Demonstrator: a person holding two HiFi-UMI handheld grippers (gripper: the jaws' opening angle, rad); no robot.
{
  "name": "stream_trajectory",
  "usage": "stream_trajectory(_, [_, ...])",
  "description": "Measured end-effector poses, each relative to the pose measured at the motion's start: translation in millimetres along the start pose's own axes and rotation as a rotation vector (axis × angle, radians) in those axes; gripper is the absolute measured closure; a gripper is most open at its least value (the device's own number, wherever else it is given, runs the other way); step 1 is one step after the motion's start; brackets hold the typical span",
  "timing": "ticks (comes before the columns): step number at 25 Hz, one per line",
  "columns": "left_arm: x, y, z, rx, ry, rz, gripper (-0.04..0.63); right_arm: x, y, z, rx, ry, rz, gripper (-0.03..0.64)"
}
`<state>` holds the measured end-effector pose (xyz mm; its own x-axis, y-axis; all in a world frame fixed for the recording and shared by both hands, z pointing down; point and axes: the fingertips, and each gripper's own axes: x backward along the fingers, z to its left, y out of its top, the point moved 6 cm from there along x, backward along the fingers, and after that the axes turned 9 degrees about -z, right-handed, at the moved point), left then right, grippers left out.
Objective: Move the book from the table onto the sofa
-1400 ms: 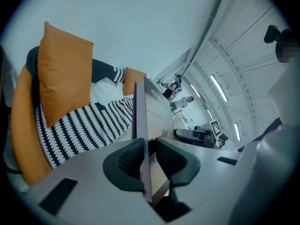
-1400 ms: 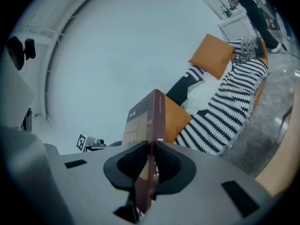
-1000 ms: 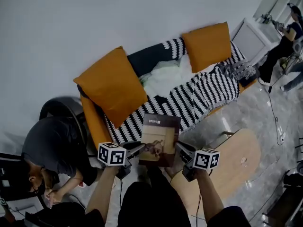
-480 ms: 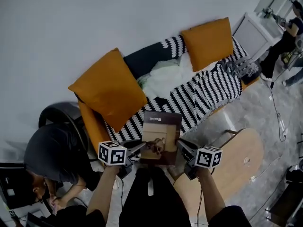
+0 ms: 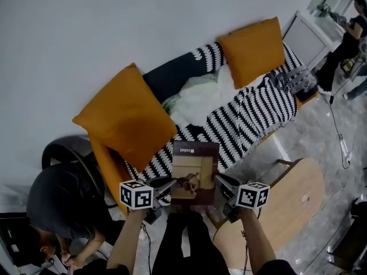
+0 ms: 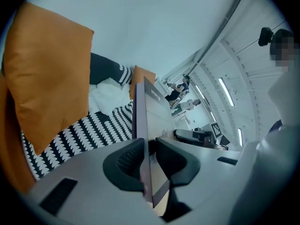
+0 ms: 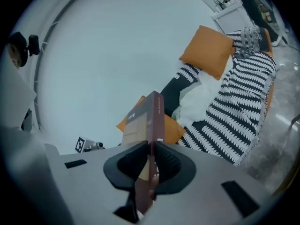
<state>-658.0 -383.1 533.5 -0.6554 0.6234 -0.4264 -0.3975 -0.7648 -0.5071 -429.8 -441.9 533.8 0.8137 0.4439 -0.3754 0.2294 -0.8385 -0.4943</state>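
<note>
Sofa (image 5: 112, 159), striped throw (image 5: 258, 110) and orange cushions (image 5: 129, 116), sits at 12 o'clock from the book (image 5: 195, 168). Wooden surface (image 5: 295, 202) at 4 o'clock, on grey floor (image 5: 321, 136). Book aloft, off the surface, long axis 12-to-6. Left tongs (image 5: 168, 184) clamp its 9 o'clock edge, right tongs (image 5: 220, 181) its 3 o'clock edge; both equally near.

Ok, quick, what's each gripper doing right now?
Left gripper: shut on the book, left edge.
Right gripper: shut on the book, right edge.

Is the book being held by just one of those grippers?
No: the left gripper and the right gripper each have their jaws clamped on one side edge of the book.
</note>
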Motion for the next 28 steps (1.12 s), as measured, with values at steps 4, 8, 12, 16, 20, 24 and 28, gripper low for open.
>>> stream_trajectory(4, [-20.1,-4.1,27.8,0.008,0.013,0.001,0.508,-21.4,-5.8,-29.4,-0.014,-0.007,0.005,0.551])
stream_trajectory(8, [-40.9,-2.3,62.8,0.019,0.03,0.01,0.508,-51.0,-10.1,-58.4,-0.035,-0.018,0.015,0.552])
stream_trajectory(12, [-63.7,-4.7,98.7,0.039,0.045,0.013,0.508,-81.9,-13.8,-91.6,-0.049,-0.031,0.029,0.552])
stream_trajectory(16, [-83.9,-7.1,131.8,0.069,0.056,0.005,0.508,-111.0,-13.9,-119.5,-0.059,-0.041,0.041,0.551])
stream_trajectory(20, [-103.3,-14.8,161.3,0.092,0.071,0.004,0.508,-132.1,-20.9,-147.1,-0.071,-0.062,0.052,0.552])
stream_trajectory(24, [-118.9,-17.6,186.8,0.101,0.092,-0.012,0.507,-147.4,-30.0,-168.7,-0.079,-0.079,0.069,0.551])
stream_trajectory(28, [-126.9,-21.3,212.1,0.064,0.166,0.002,0.526,-161.7,-40.3,-185.0,-0.073,-0.125,0.073,0.551])
